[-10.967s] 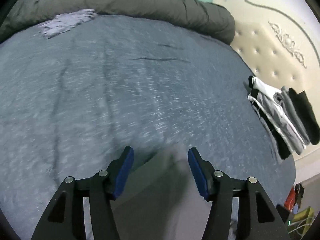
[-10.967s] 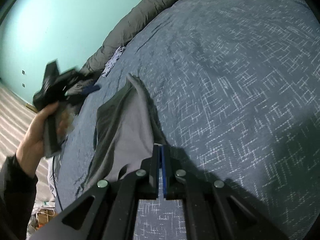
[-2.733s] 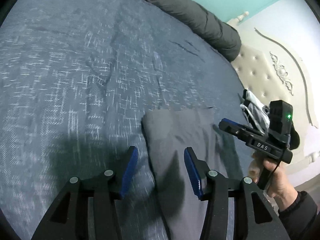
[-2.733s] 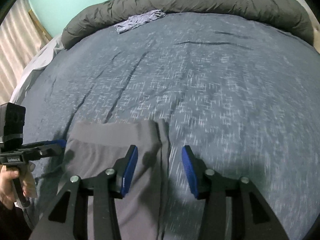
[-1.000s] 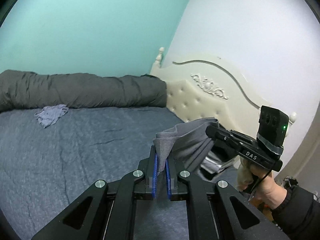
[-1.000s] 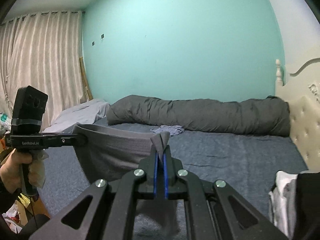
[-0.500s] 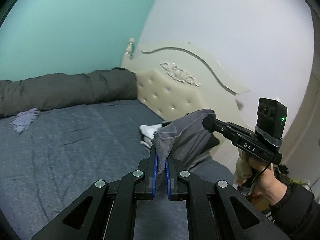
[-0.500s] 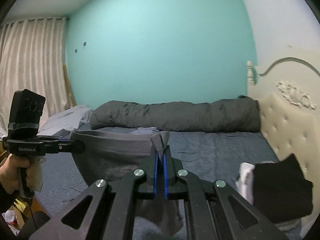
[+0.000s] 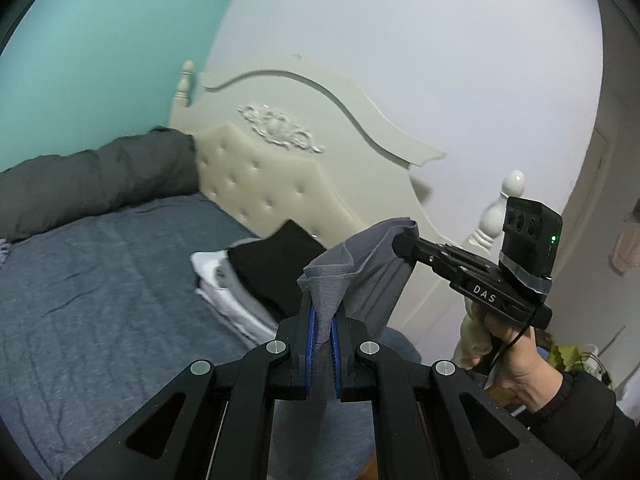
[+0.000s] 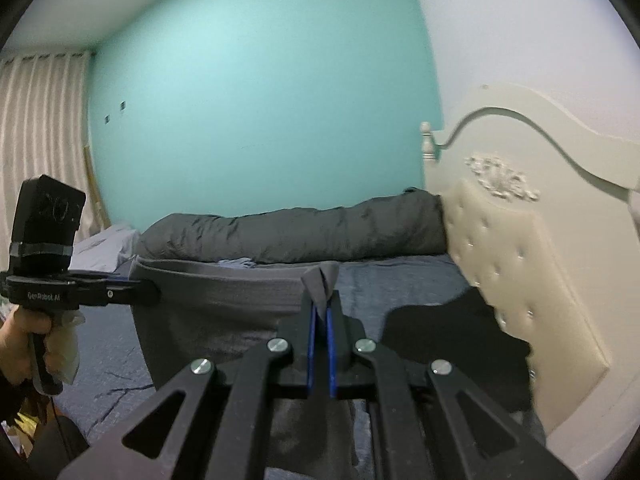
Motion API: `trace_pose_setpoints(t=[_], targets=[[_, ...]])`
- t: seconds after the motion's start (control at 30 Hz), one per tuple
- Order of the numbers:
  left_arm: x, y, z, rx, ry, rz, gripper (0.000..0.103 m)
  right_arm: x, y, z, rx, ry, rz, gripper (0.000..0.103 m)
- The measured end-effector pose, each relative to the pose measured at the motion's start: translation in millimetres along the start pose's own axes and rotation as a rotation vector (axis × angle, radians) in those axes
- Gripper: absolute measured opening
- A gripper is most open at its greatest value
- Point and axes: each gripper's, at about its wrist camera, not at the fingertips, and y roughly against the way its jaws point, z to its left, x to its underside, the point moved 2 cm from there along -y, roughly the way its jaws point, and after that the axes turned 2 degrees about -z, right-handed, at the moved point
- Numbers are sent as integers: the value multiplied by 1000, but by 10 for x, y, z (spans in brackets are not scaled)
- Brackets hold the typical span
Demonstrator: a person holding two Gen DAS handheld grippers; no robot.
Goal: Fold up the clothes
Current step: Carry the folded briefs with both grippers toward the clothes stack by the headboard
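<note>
A folded grey garment hangs in the air, stretched between my two grippers above the blue bedspread. My left gripper is shut on one top corner of it. The right gripper is seen from the side, pinching the other corner, a hand on its handle. In the right wrist view the right gripper is shut on a bunched corner of the grey garment, and the left gripper grips the far corner. A stack of folded clothes with a black piece on top lies by the headboard.
The cream tufted headboard stands behind the stack. A rolled dark grey duvet runs along the bed's far side under a teal wall. A small bluish cloth lies near the duvet. The black top of the stack sits low right.
Both grippers, still shut on the grey garment, have swung to the right toward the headboard. The stack of folded clothes has come nearer and larger in both views.
</note>
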Motion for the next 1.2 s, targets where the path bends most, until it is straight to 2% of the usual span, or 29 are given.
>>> trace_pose_setpoints(t=[0.27,0.47,0.63,0.9,1.2], targets=[[-197,-556,-379,55,-17,18,7,-75,317,-518,75,-17,-8,4],[-432,-937,-423,66,-7,32,7,-172,364,-836,124,-28,-8,4],[-636,-1293,-331,63,12,48,7,-267,224,-1106,154,-30,4,4],[-882,-1952,119,36,57,94,7,-367,-435,-1638,179,-35,77,4],[-854,-2741,1012,4,205,176,7,-186,-1467,-2041,200,-20,234,4]])
